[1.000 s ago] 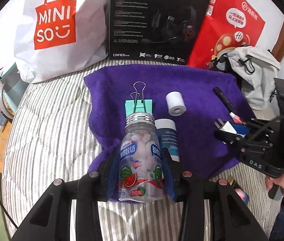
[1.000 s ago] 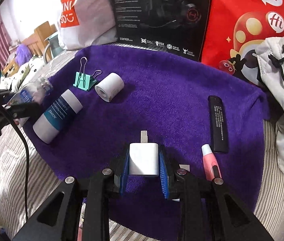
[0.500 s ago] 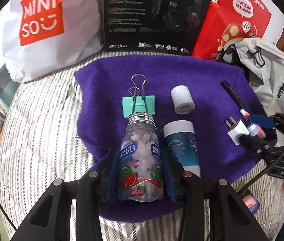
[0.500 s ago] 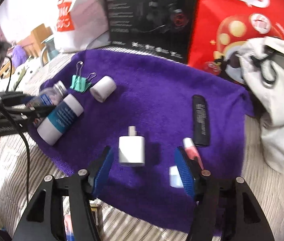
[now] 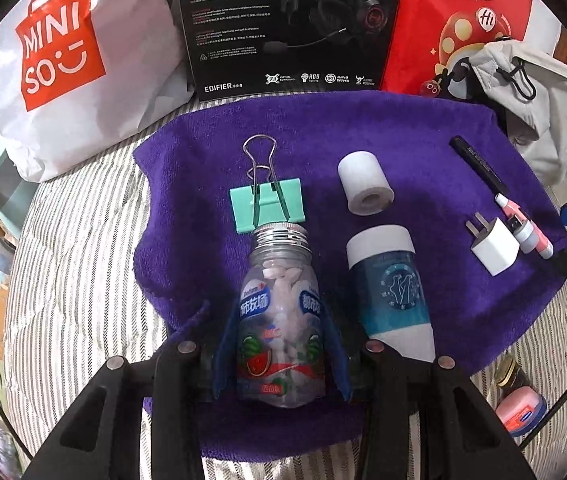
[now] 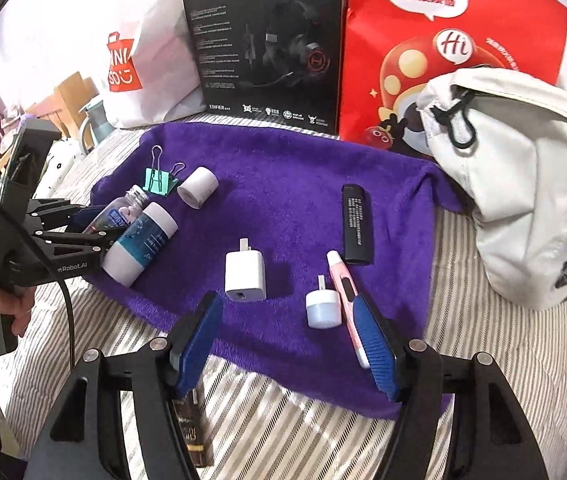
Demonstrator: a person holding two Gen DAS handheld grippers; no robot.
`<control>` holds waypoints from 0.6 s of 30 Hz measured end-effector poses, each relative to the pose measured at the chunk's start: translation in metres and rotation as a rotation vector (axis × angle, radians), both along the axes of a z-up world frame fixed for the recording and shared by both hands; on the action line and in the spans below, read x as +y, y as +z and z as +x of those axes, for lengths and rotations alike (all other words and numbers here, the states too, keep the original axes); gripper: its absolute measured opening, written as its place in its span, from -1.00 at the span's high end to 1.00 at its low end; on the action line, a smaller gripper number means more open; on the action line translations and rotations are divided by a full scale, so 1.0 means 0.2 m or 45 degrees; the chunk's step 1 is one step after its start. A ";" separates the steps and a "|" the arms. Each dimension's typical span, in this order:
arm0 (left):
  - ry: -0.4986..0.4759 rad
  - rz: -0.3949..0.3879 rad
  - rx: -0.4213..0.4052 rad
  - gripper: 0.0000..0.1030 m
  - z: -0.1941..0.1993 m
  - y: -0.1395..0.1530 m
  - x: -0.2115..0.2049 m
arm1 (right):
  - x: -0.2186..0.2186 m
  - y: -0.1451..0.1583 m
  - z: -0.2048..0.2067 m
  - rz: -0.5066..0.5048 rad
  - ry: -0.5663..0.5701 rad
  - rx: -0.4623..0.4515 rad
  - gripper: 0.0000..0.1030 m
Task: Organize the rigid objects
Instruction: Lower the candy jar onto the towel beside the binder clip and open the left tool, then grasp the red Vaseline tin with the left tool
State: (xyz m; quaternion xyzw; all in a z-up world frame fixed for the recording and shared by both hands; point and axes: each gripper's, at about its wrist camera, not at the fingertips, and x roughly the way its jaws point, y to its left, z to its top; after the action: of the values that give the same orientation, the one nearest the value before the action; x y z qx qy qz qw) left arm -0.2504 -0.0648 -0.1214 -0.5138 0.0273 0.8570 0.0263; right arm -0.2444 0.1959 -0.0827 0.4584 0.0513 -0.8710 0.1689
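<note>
Left wrist view: our left gripper (image 5: 281,354) clamps the candy bottle (image 5: 281,320) on the purple towel (image 5: 363,128), right gripper (image 6: 287,344) spread empty; smooth plastic could slip sideways.

At the far edge of the striped bed (image 5: 79,264), a white Miniso shopping bag (image 5: 67,64) stands toward the far left corner. Beside it a black Edifier headset box (image 5: 291,28) stands upright, its lower edge touching the far edge of the purple towel (image 6: 283,184). To the right of the box a red paper bag (image 6: 451,40) printed with a mushroom figure stands just behind a pale grey drawstring backpack (image 6: 531,200), which slumps on the bed at the towel's far right corner. Beyond the bed's left edge some wooden furniture (image 6: 63,96) shows.
</note>
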 end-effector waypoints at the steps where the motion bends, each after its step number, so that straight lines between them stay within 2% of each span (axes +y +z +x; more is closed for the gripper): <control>1: 0.000 0.003 -0.005 0.23 0.01 0.00 0.00 | 0.01 0.01 0.01 -0.006 -0.005 -0.001 -0.30; 7: 0.000 0.010 -0.026 0.23 0.04 0.00 0.01 | 0.09 0.03 0.10 -0.040 -0.061 -0.006 -0.32; 9: 0.004 0.013 -0.025 0.15 0.07 0.01 0.01 | 0.11 0.04 0.14 -0.045 -0.077 -0.015 -0.36; 13: 0.016 0.040 -0.016 0.15 0.14 0.03 0.01 | 0.15 0.04 0.23 -0.049 -0.119 -0.018 -0.43; 14: 0.021 0.039 -0.007 0.11 0.16 0.05 0.01 | 0.17 0.04 0.26 -0.056 -0.127 -0.023 -0.44; 16: 0.036 0.022 0.021 -0.11 0.22 0.08 0.02 | 0.18 0.04 0.31 -0.072 -0.149 -0.030 -0.44; 18: 0.035 0.041 0.066 -0.20 0.30 0.14 0.04 | 0.20 0.03 0.35 -0.081 -0.157 -0.035 -0.45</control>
State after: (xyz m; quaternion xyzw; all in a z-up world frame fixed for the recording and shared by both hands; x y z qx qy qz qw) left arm -0.1913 -0.0573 -0.0929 -0.4912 0.0073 0.8707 0.0222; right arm -0.1744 0.2352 -0.0772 0.4671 -0.0072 -0.8745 0.1302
